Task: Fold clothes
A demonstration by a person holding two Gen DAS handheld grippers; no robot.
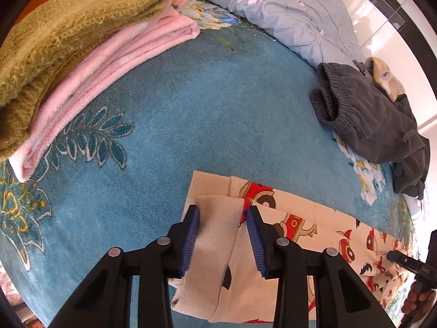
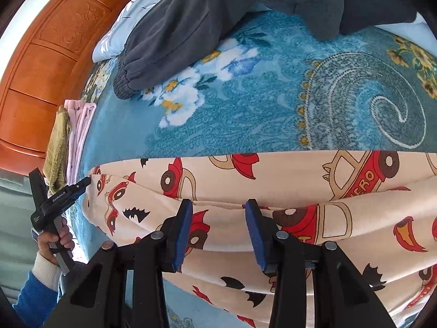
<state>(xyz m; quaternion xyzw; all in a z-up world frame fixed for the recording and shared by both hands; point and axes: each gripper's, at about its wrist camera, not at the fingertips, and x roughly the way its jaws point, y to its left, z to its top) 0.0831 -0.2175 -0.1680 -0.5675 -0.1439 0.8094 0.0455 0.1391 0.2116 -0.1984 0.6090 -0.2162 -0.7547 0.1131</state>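
On the blue floral blanket (image 1: 169, 125) covering the bed, a cream garment printed with red cars (image 2: 273, 180) is laid out lengthwise, partly folded over itself. The left gripper (image 1: 221, 235) is held over one end of this garment, its blue-padded fingers (image 1: 189, 240) spread, with a plain cream flap of the cloth lying between them; no pinch is seen. The right gripper (image 2: 217, 232) is positioned over a raised fold near the garment's middle, its fingers (image 2: 254, 232) likewise spread apart and not closed on the fabric. A folded stack is seen near the wooden headboard (image 2: 41, 63), an olive fuzzy sweater (image 1: 62, 41) resting on a pink fleece piece (image 1: 114, 54). Dark grey sweatpants (image 1: 368, 120) are heaped unfolded near the blanket's edge, beside a pale blue flowered quilt (image 1: 295, 19).
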